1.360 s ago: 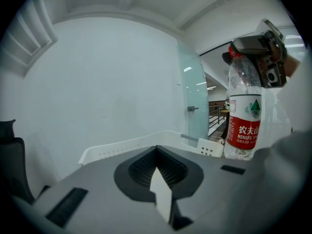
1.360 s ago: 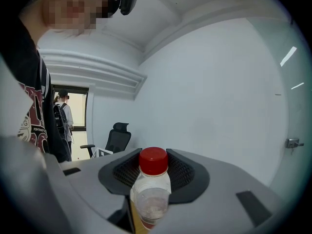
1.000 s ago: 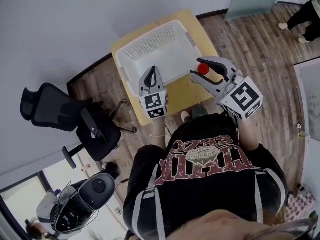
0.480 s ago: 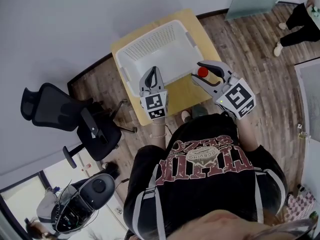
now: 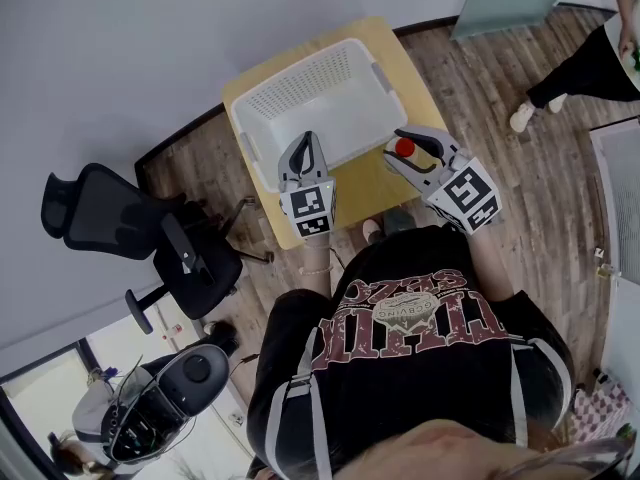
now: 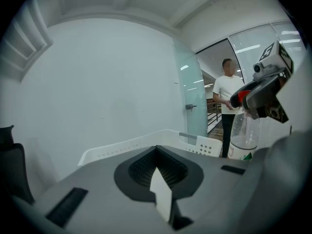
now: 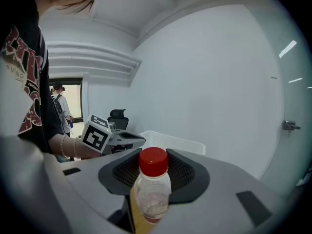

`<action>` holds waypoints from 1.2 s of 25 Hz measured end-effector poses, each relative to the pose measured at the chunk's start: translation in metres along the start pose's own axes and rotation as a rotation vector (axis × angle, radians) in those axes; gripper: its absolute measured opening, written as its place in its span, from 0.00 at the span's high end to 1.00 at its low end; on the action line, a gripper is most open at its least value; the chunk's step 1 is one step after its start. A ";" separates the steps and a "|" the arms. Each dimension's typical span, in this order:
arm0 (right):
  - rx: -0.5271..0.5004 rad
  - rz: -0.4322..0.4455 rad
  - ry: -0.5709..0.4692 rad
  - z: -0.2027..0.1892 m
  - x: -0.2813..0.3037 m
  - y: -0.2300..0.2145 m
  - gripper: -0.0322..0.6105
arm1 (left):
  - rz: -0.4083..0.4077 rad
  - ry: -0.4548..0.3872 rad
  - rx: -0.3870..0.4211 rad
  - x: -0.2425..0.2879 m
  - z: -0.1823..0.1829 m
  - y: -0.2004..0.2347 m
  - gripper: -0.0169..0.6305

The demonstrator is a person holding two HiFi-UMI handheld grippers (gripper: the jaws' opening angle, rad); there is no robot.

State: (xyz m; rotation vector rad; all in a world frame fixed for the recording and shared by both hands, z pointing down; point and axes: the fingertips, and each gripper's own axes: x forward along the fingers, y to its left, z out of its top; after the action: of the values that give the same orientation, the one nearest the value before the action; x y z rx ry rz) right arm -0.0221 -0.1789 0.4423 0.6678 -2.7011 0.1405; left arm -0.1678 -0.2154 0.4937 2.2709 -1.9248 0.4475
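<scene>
My right gripper point(image 5: 412, 146) is shut on the neck of a clear plastic water bottle point(image 7: 151, 195) with a red cap point(image 5: 404, 148). It holds the bottle above the near right part of a yellow table point(image 5: 372, 181). In the left gripper view the bottle point(image 6: 242, 136) hangs at the right under the right gripper point(image 6: 263, 94). My left gripper point(image 5: 305, 148) is shut with nothing held, its tips over the near rim of a white perforated basket point(image 5: 310, 98). The basket point(image 6: 146, 143) lies just beyond the left gripper point(image 6: 158, 179).
A black office chair point(image 5: 100, 218) stands left of the table. A person in a white shirt point(image 6: 227, 96) walks by the glass door point(image 6: 195, 96) and shows at the upper right in the head view point(image 5: 590, 58). A grey wall lies behind the table.
The right gripper has drawn nearer and lower with the bottle, and turned so the left gripper and basket now show in its view. A person in white has walked into view.
</scene>
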 end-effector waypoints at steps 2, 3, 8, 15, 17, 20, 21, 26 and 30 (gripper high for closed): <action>0.007 0.003 0.002 -0.007 0.001 0.000 0.69 | 0.003 -0.003 0.006 0.000 0.000 -0.001 0.90; 0.010 0.005 0.003 -0.010 0.001 -0.001 0.69 | 0.004 -0.005 0.007 0.001 0.000 -0.002 0.90; 0.021 0.015 0.022 -0.025 0.005 -0.001 0.69 | 0.008 0.001 0.008 0.001 -0.001 -0.004 0.90; 0.023 0.023 0.050 -0.042 0.009 -0.001 0.69 | 0.014 0.002 0.024 0.001 0.000 -0.007 0.90; 0.027 0.026 0.054 -0.049 0.010 -0.002 0.69 | 0.016 0.003 0.028 0.001 -0.001 -0.008 0.90; 0.034 0.029 0.062 -0.060 0.012 -0.003 0.69 | 0.017 0.002 0.028 0.001 -0.002 -0.009 0.90; 0.036 0.028 0.065 -0.063 0.013 -0.003 0.69 | 0.017 0.001 0.029 0.001 -0.003 -0.009 0.90; 0.042 0.025 0.078 -0.075 0.015 -0.003 0.69 | 0.018 0.001 0.033 -0.001 -0.003 -0.012 0.90; 0.045 0.019 0.093 -0.085 0.016 -0.005 0.69 | 0.020 0.002 0.040 -0.001 -0.002 -0.013 0.90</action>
State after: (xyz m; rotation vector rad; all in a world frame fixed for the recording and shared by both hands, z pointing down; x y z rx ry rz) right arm -0.0064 -0.1755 0.5272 0.6326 -2.6222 0.2325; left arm -0.1550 -0.2114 0.4966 2.2761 -1.9566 0.4952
